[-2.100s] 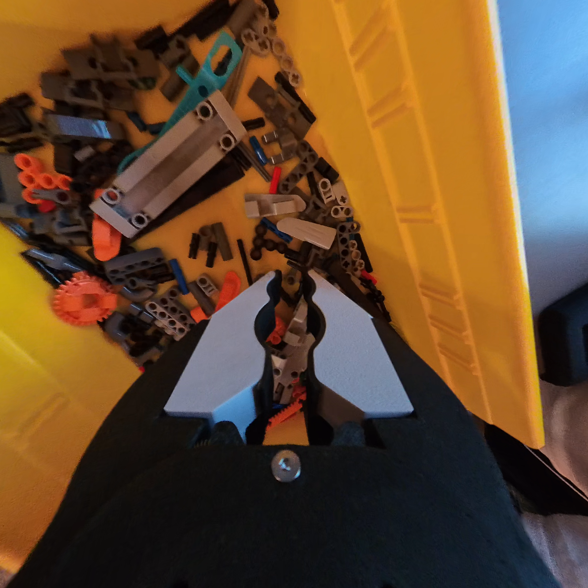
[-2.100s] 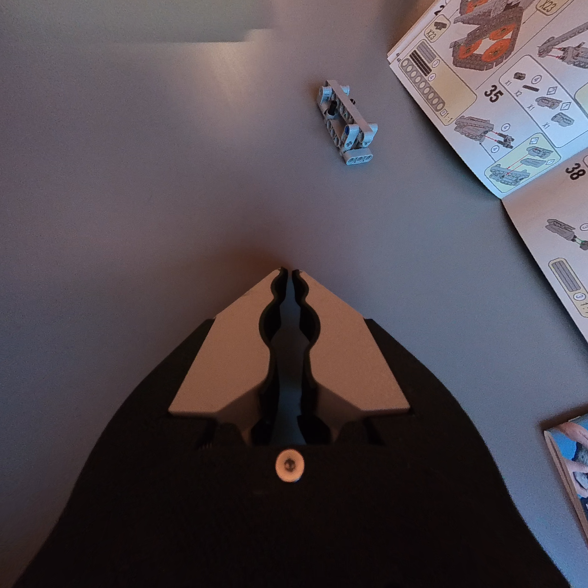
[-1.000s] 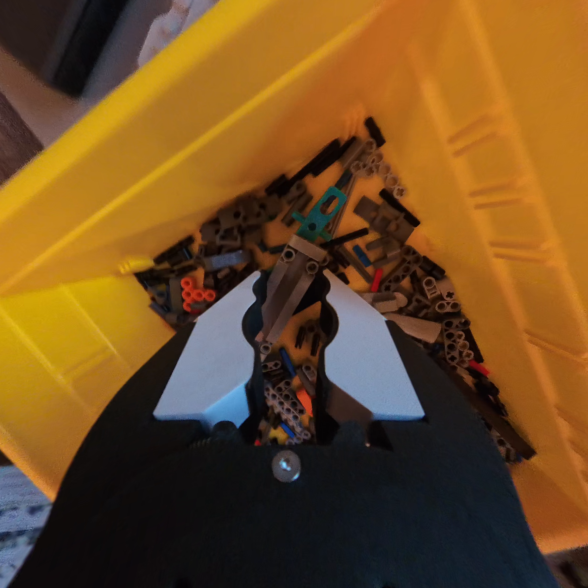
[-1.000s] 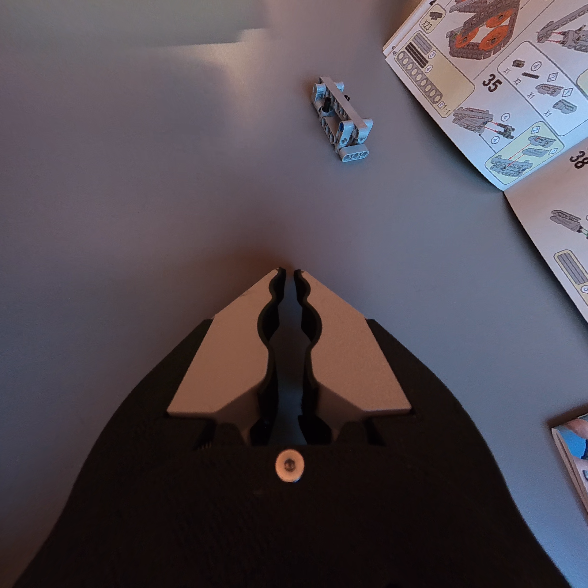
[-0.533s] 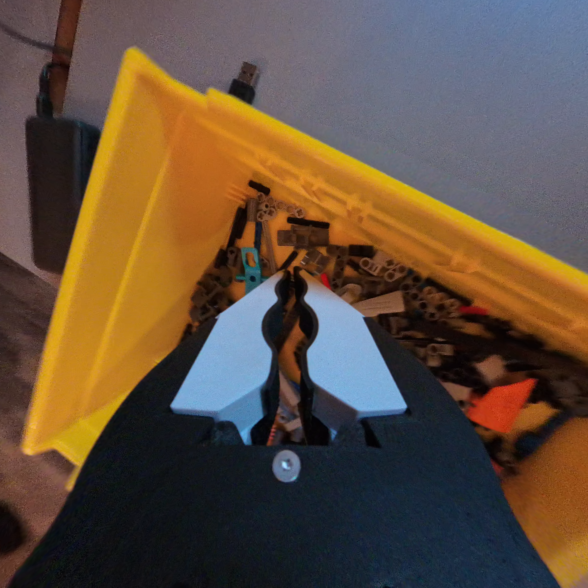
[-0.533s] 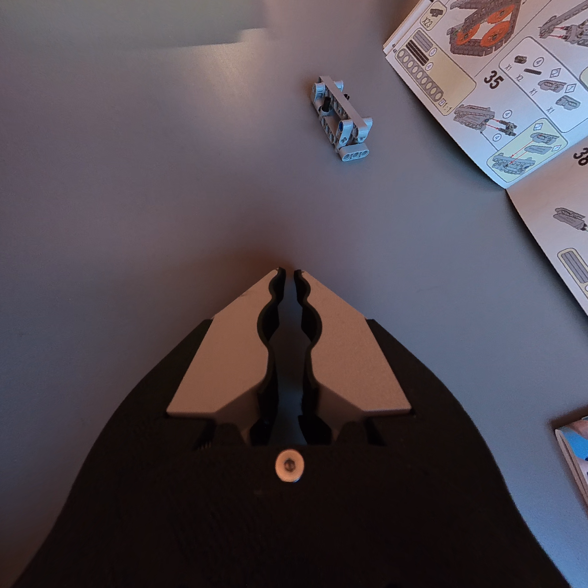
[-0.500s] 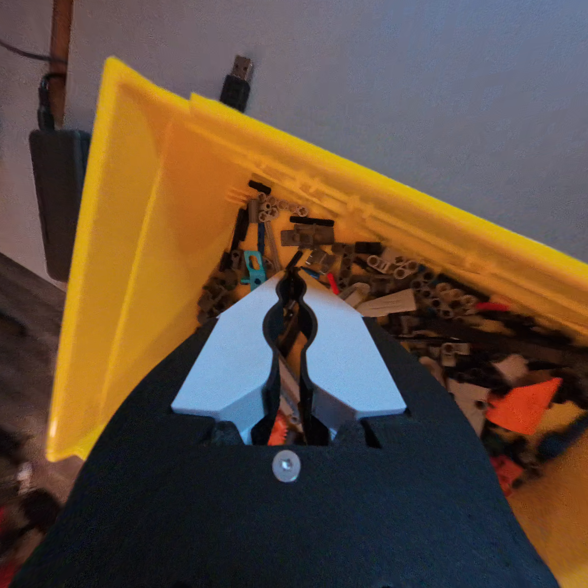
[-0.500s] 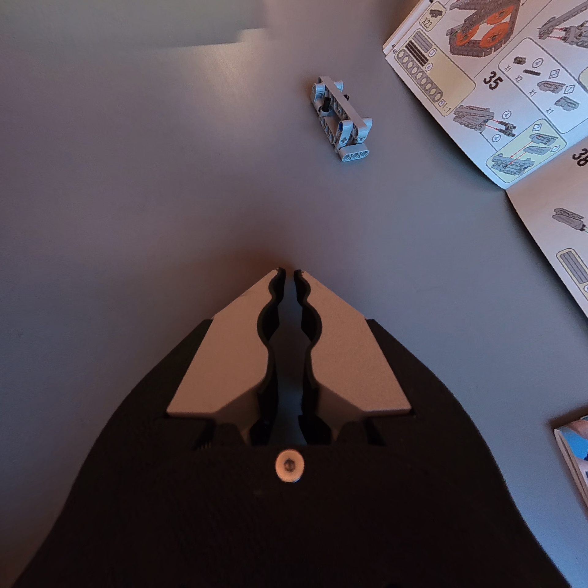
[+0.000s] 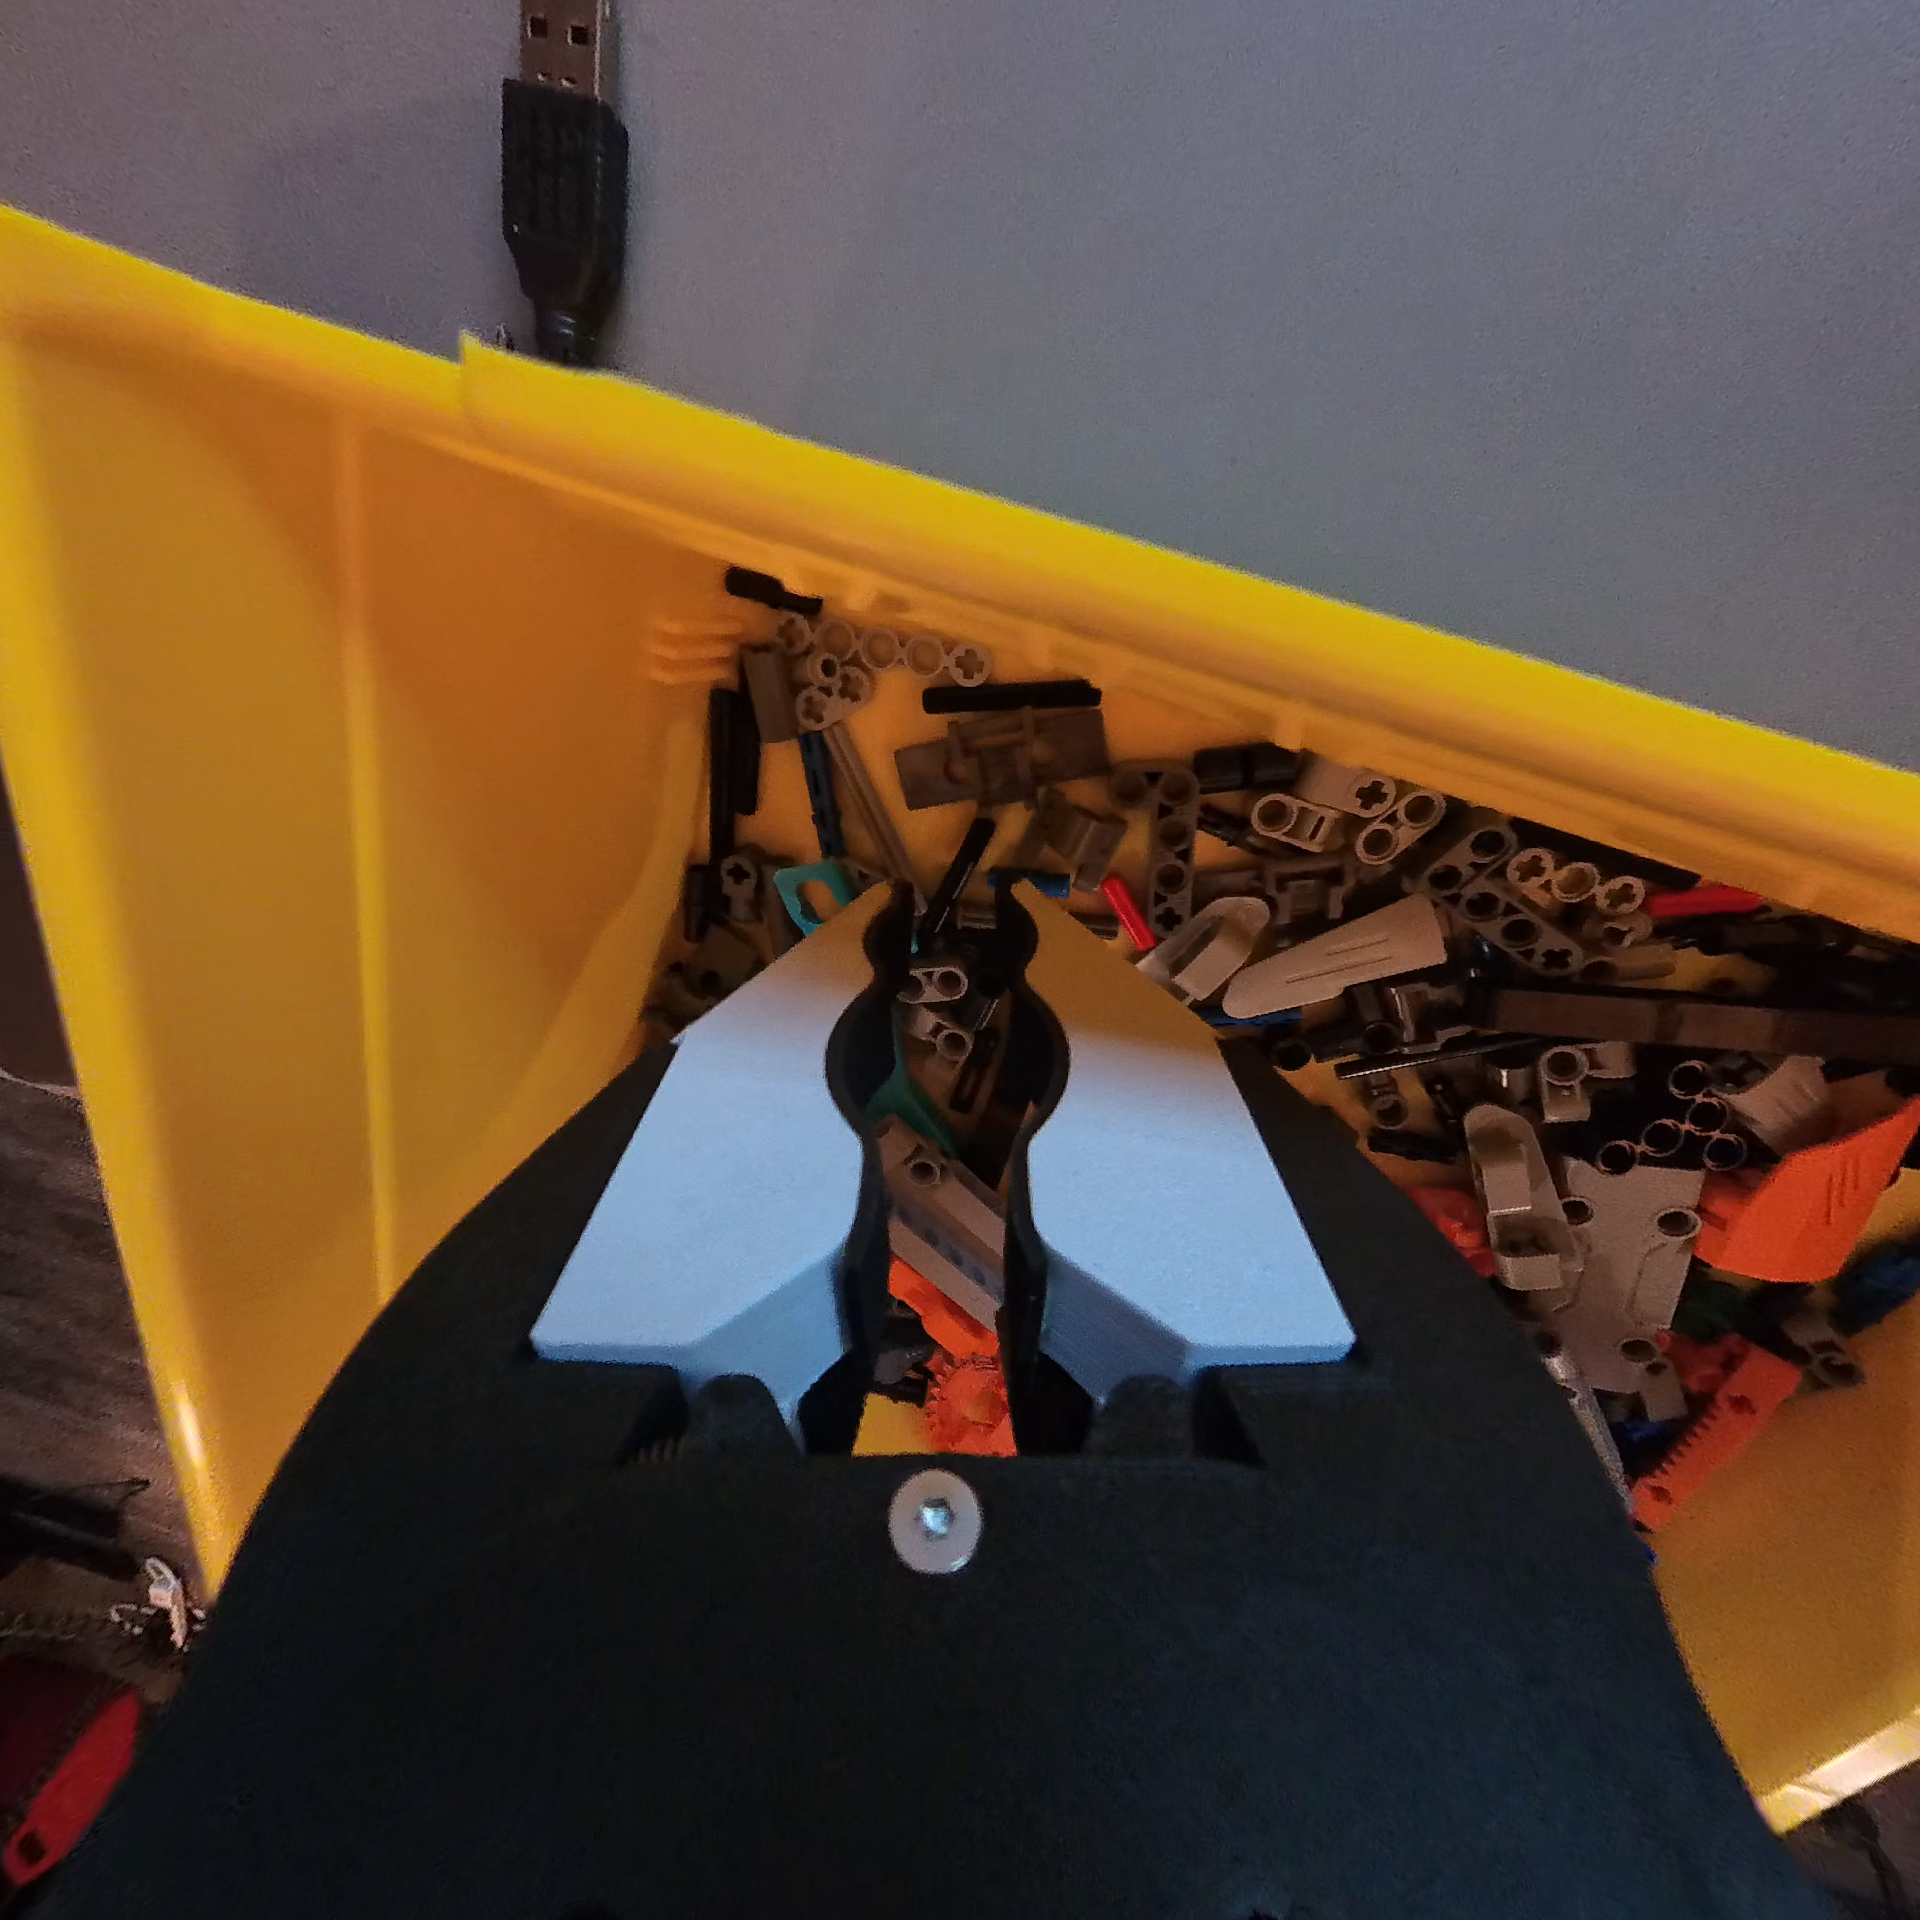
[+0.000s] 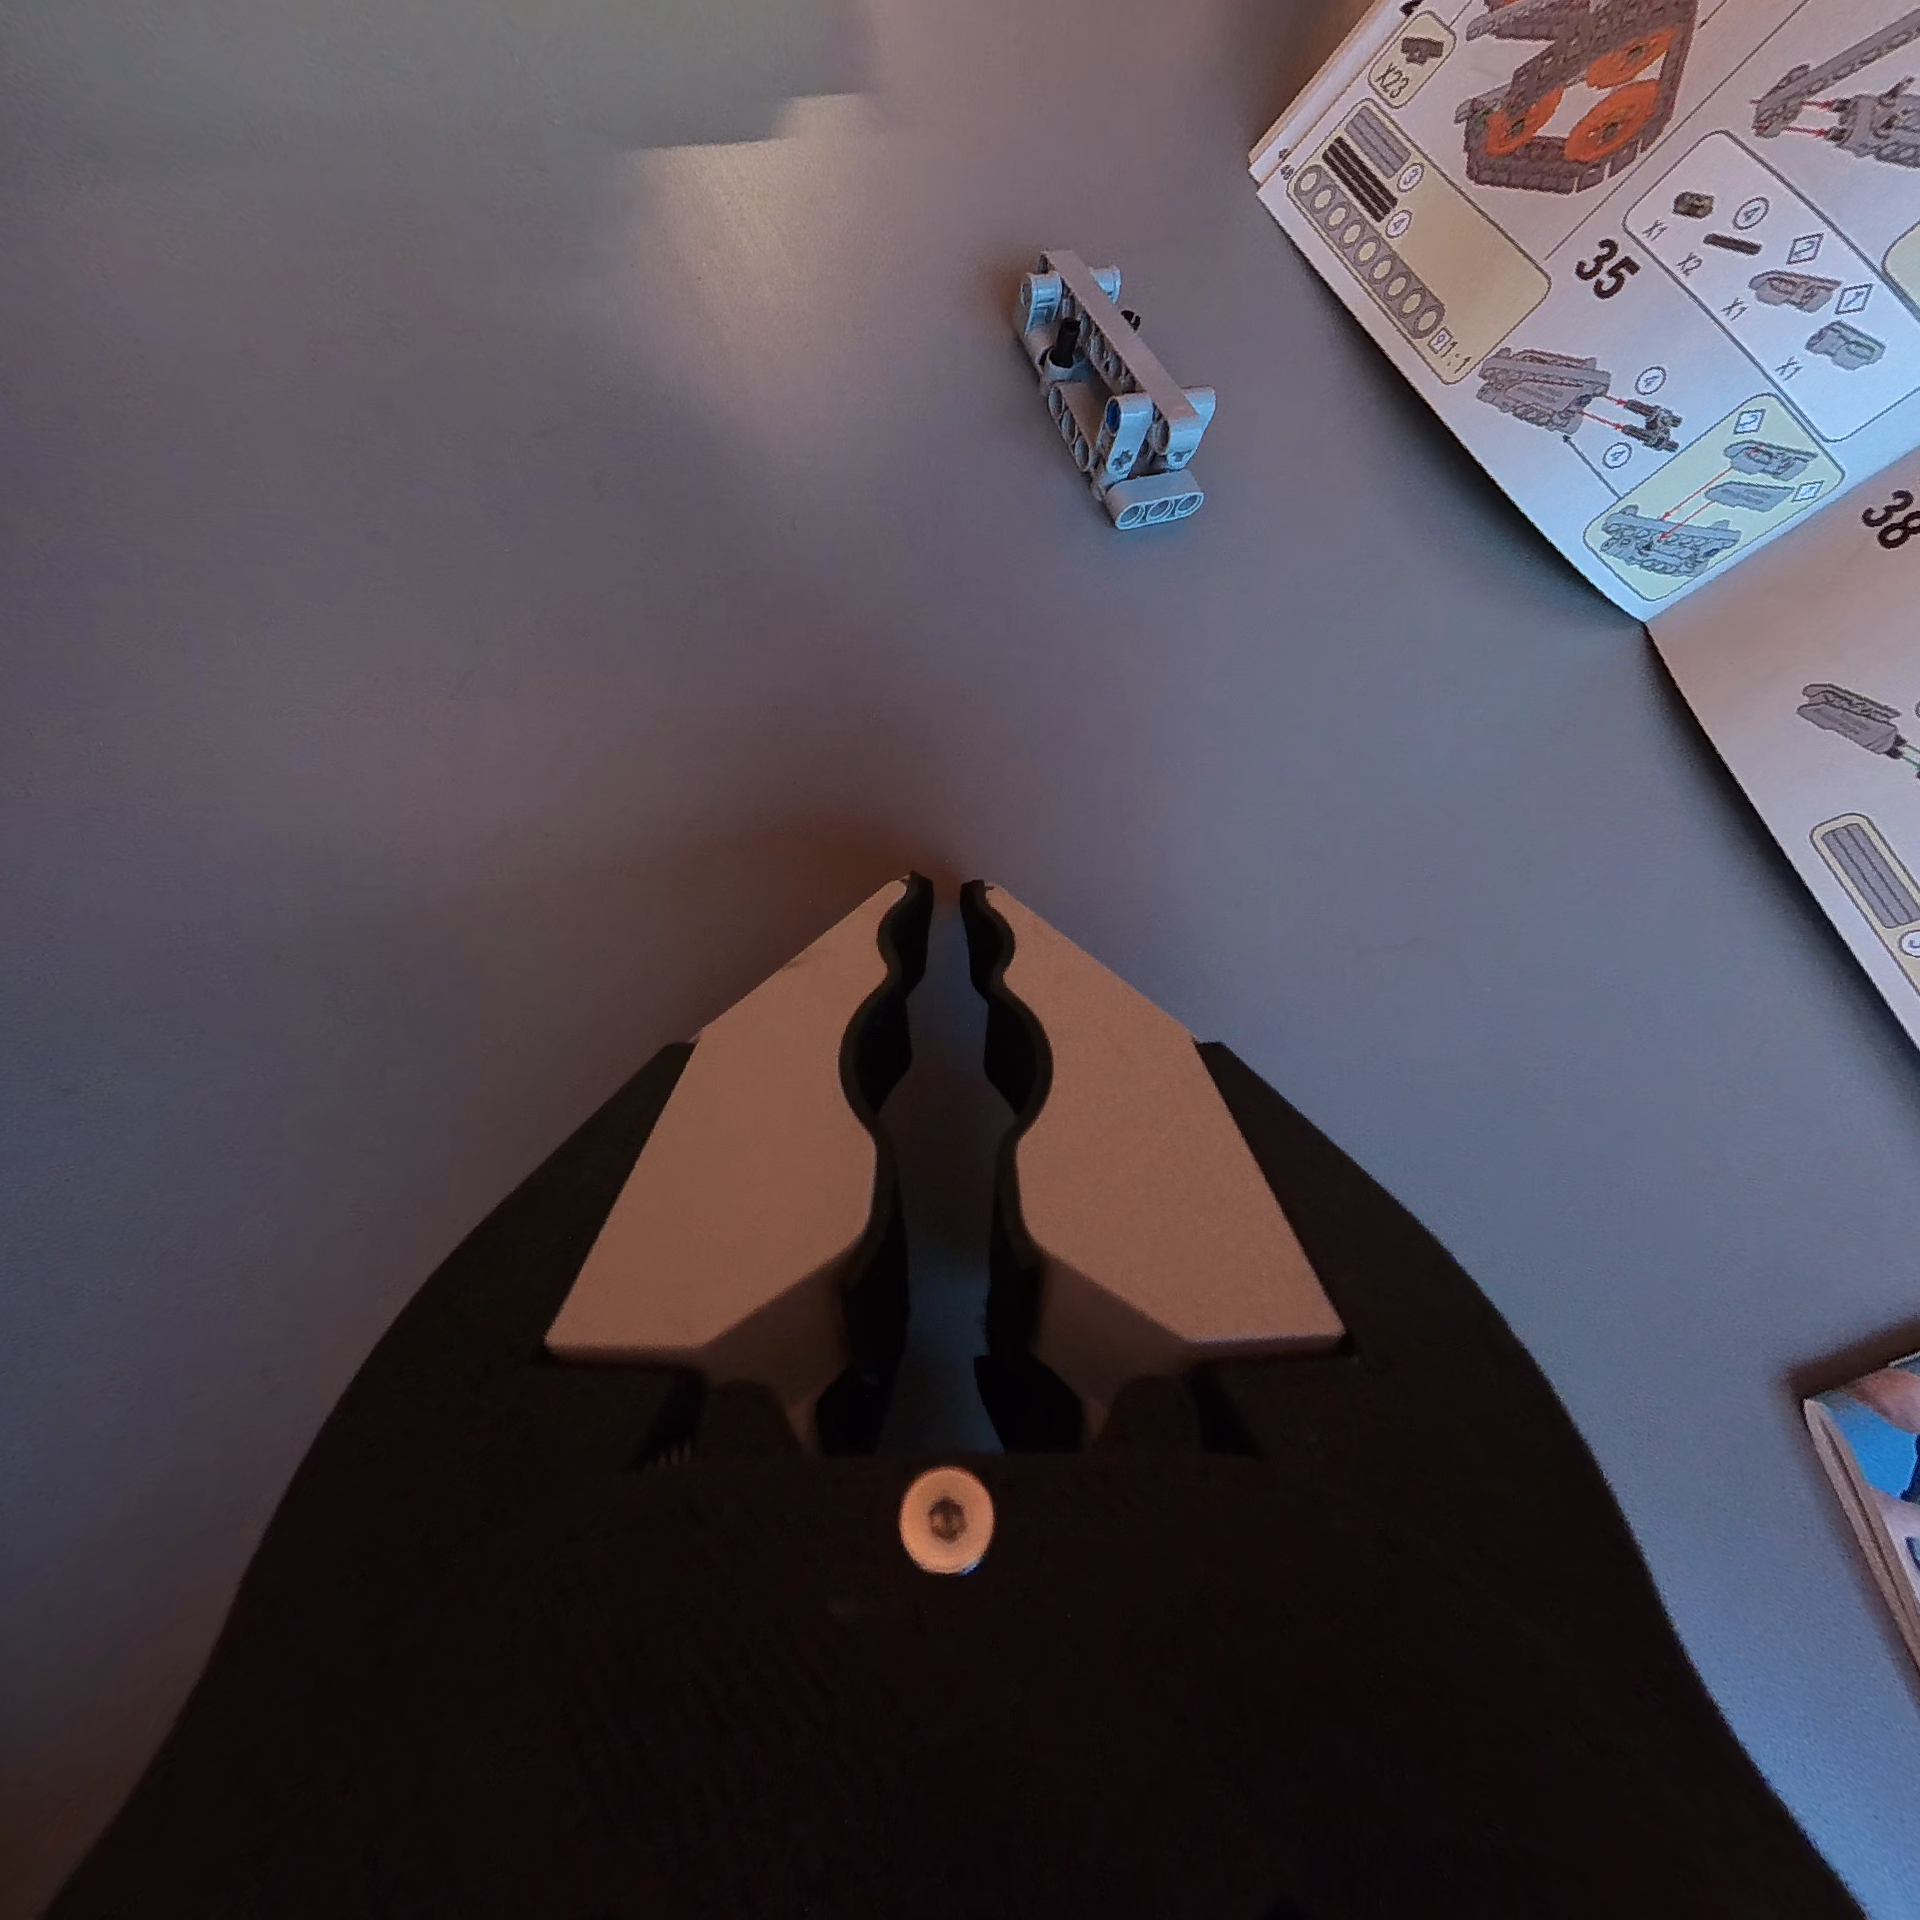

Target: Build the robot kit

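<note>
My left gripper (image 9: 958, 896) hangs inside a yellow bin (image 9: 1039, 520), its tips just above a heap of small building parts (image 9: 1351, 935) in grey, black and orange. The jaws stand a narrow gap apart and hold nothing. A thin black axle (image 9: 961, 862) lies in the heap right at the tips, and a teal piece (image 9: 805, 894) lies just left of them. My right gripper (image 10: 940, 885) hovers over a bare grey table (image 10: 416, 520), jaws closed to a thin slit and empty. A small light grey beam assembly (image 10: 1112, 384) lies ahead and slightly right of it.
An open instruction booklet (image 10: 1558, 260) lies at the table's right. A printed booklet corner (image 10: 1870, 1475) shows at the right edge. A black USB plug (image 9: 561, 177) lies beyond the bin's far wall. A large orange panel (image 9: 1808, 1195) sits in the heap's right side. The tips of one gripper are about 40 cm away from the tips of the other.
The left gripper swung round inside the bin, shut almost fully, then reopened to a narrow gap. The right gripper has stayed almost still over the table.
</note>
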